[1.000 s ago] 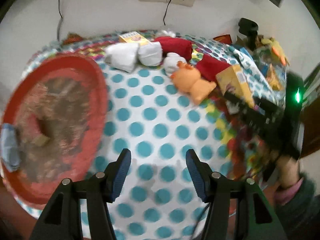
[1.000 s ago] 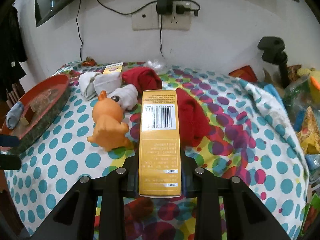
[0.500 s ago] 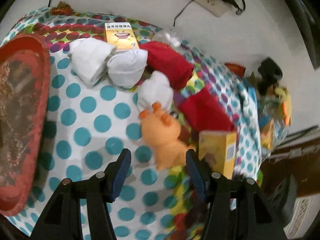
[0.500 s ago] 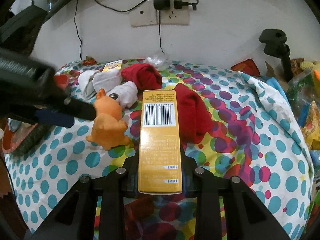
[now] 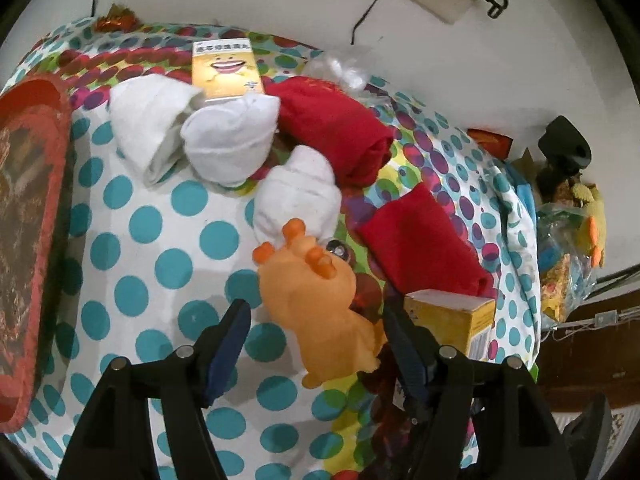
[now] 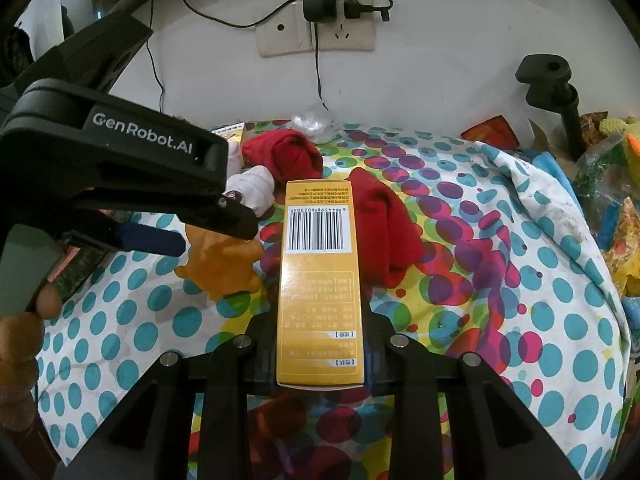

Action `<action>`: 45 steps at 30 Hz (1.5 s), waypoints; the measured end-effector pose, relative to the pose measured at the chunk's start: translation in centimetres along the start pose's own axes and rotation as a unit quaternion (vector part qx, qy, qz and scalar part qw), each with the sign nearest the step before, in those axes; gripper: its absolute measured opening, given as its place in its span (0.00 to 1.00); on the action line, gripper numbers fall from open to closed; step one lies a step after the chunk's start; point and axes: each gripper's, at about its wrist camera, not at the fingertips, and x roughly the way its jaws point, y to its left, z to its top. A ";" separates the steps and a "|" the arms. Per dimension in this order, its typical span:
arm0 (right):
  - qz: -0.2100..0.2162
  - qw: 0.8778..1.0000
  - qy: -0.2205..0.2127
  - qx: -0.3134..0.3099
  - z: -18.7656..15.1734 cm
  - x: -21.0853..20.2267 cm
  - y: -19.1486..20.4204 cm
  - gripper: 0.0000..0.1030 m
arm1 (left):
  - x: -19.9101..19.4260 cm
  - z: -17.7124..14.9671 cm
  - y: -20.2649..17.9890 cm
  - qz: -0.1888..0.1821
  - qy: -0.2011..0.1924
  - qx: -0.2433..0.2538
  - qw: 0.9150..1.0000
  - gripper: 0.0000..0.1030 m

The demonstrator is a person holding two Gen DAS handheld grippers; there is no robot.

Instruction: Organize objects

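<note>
Open jaws over the orange toy, box held in the other hand

The left gripper (image 5: 316,320) hangs spread around the orange toy (image 5: 320,312), low centre of the frame on the dotted cloth (image 5: 132,248); it looks soft, light, squeezable at the body. The right gripper (image 6: 320,344) pinches the yellow box (image 6: 320,280), stiff and light.

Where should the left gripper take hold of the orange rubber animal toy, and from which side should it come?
Grip the orange rubber animal toy across its plump body, below the head with its small horns. Come from above, where the open left gripper already straddles it. The body looks the widest, roundest part, and the white rolled sock crowds the head, so the midsection probably offers the clearest hold.
</note>
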 end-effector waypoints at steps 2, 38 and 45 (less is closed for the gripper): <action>0.001 1.000 0.000 0.002 0.0 0.0 0.0 0.28 | 0.2 0.2 0.1 -0.006 0.000 -0.006 1.000 0.68; -0.008 1.000 0.009 0.003 -0.1 0.2 0.5 0.28 | -4.4 -4.9 0.3 0.067 -0.082 0.183 0.977 0.45; -0.012 1.000 0.009 0.001 -0.2 0.3 0.9 0.28 | -5.7 -6.2 1.7 0.083 -0.091 0.200 0.972 0.45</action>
